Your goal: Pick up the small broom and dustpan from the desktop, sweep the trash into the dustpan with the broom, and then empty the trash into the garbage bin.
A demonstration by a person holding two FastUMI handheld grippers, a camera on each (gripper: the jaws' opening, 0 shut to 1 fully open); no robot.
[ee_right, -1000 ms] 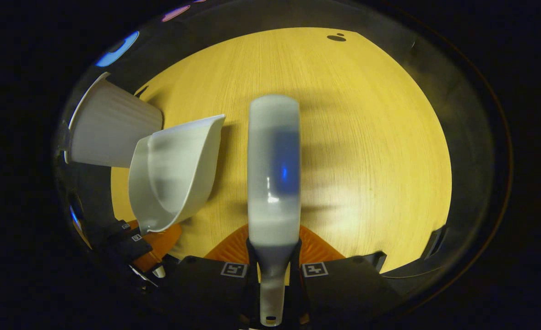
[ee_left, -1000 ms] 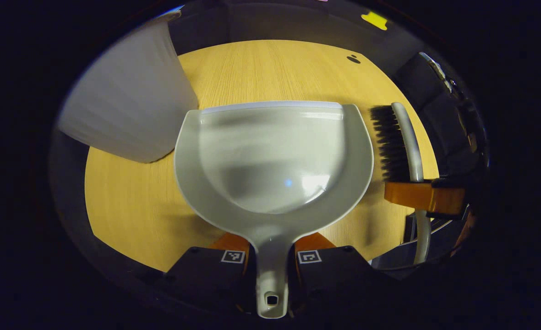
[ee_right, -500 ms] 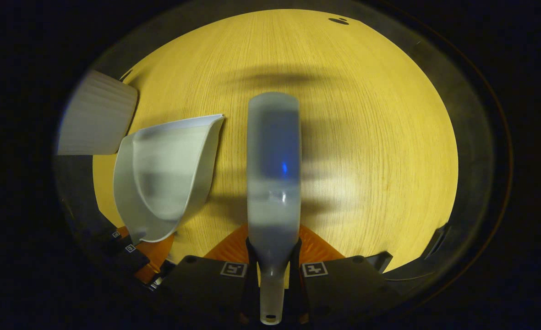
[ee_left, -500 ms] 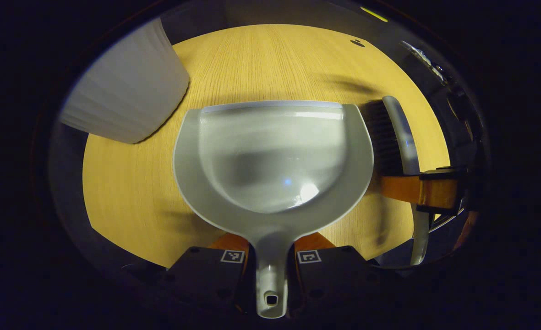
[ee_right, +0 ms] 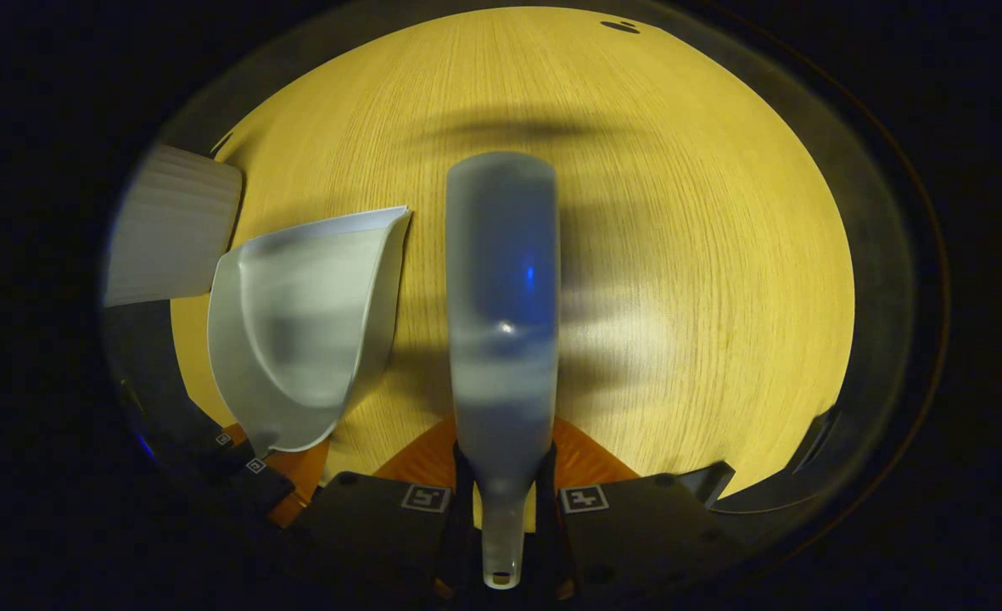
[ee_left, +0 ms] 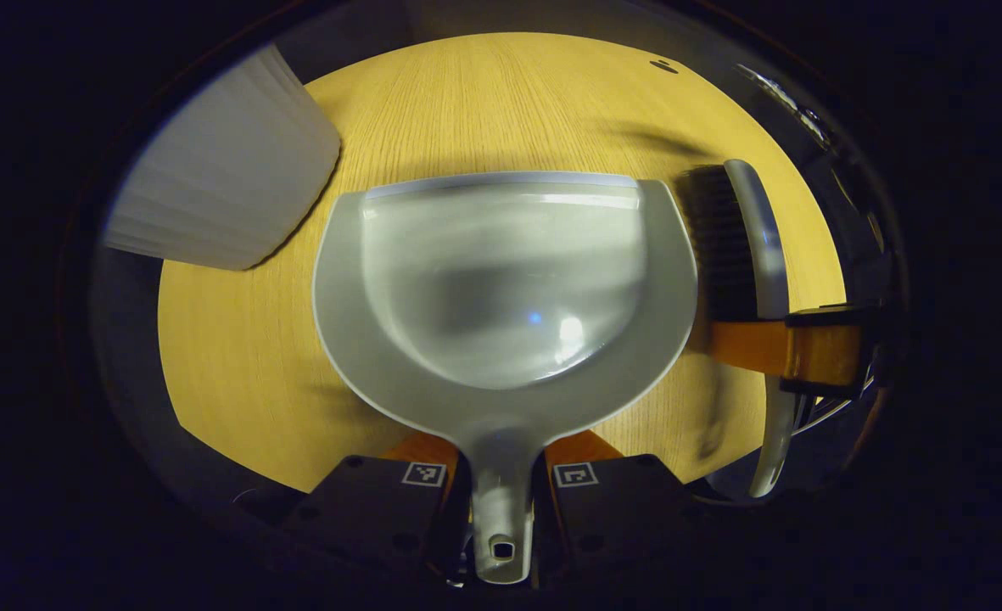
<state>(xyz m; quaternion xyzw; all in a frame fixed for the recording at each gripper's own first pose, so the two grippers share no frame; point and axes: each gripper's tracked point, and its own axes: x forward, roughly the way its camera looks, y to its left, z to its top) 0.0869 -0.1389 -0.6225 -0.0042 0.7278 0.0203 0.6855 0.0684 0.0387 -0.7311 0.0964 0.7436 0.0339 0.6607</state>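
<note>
Left gripper point(ee_left: 501, 475) pinches the dustpan point(ee_left: 501, 288) handle; right gripper point(ee_right: 505, 501) pinches the broom point(ee_right: 502, 297). Keep the empty pan level ahead of the fingers, bin point(ee_left: 221, 195) front-left.

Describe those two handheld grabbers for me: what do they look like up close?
Each is a dark, blocky body. On the left gripper and the right gripper, two flat fingers each carry a small square black-and-white marker, like a tiny pixel code. Seen from the side in the left gripper view, the right gripper shows thin cables behind its body. No hand or sleeve can be made out.
</note>
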